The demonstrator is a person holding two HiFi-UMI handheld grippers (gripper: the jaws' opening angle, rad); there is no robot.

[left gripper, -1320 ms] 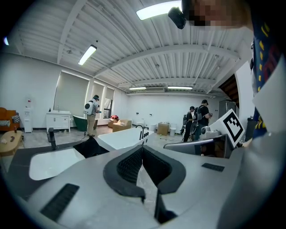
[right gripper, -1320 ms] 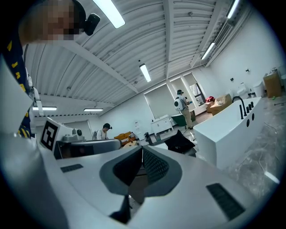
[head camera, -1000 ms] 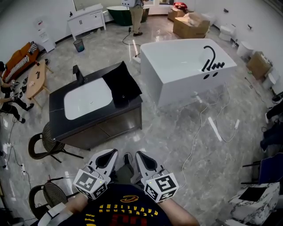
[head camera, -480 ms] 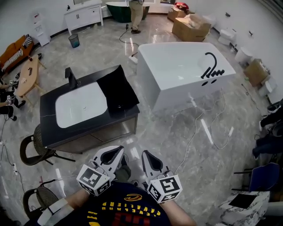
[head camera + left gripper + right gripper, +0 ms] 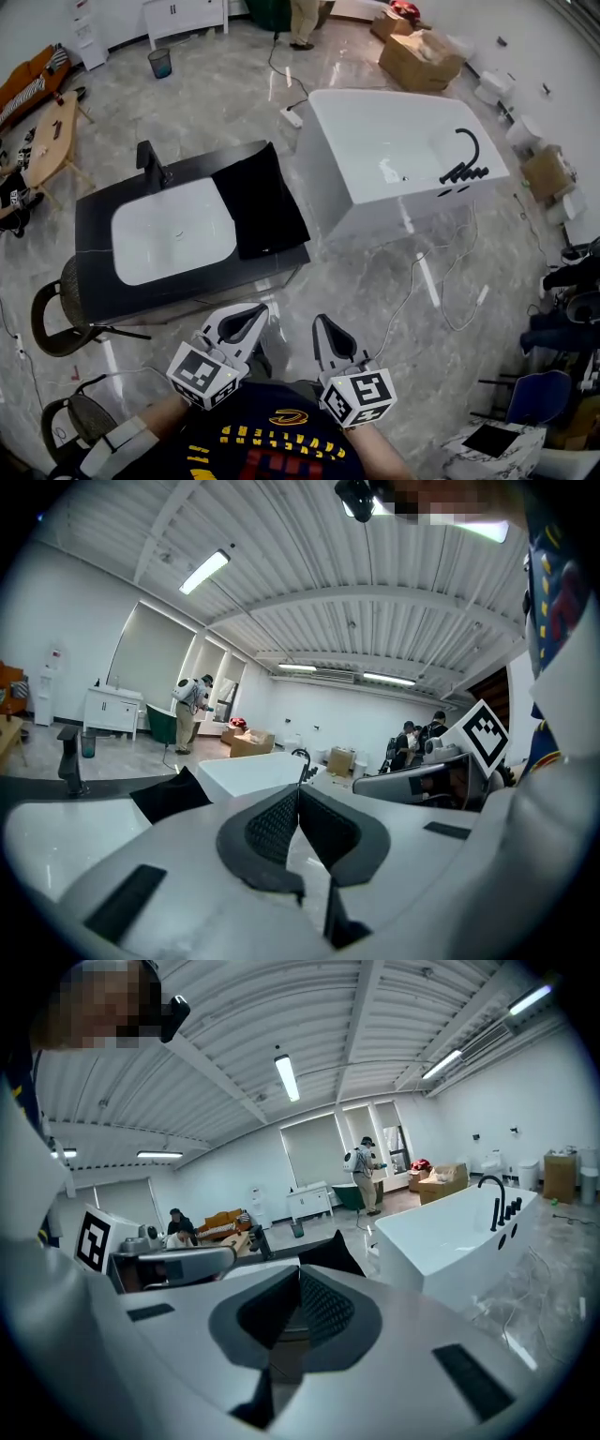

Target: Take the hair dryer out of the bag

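A flat black bag (image 5: 261, 202) lies on the right end of the dark vanity counter (image 5: 94, 234), beside the white basin (image 5: 173, 230). No hair dryer shows. My left gripper (image 5: 253, 314) and right gripper (image 5: 323, 326) are held side by side close to my chest, over the floor short of the vanity. Both are shut with nothing in them. In the left gripper view the jaws (image 5: 298, 799) meet and the bag (image 5: 169, 794) lies ahead to the left. The right gripper view shows its jaws (image 5: 300, 1283) together, with the bag (image 5: 333, 1252) just beyond.
A white bathtub (image 5: 403, 155) with a black tap stands right of the vanity. Cables (image 5: 422, 281) trail over the floor at the right. Wicker chairs (image 5: 66, 309) stand left of me. A black faucet (image 5: 153, 164) rises behind the basin. People (image 5: 412, 738) stand far off.
The vanity and bathtub have drawn nearer and slid down the head view. Both grippers have come forward with me, still side by side and shut.
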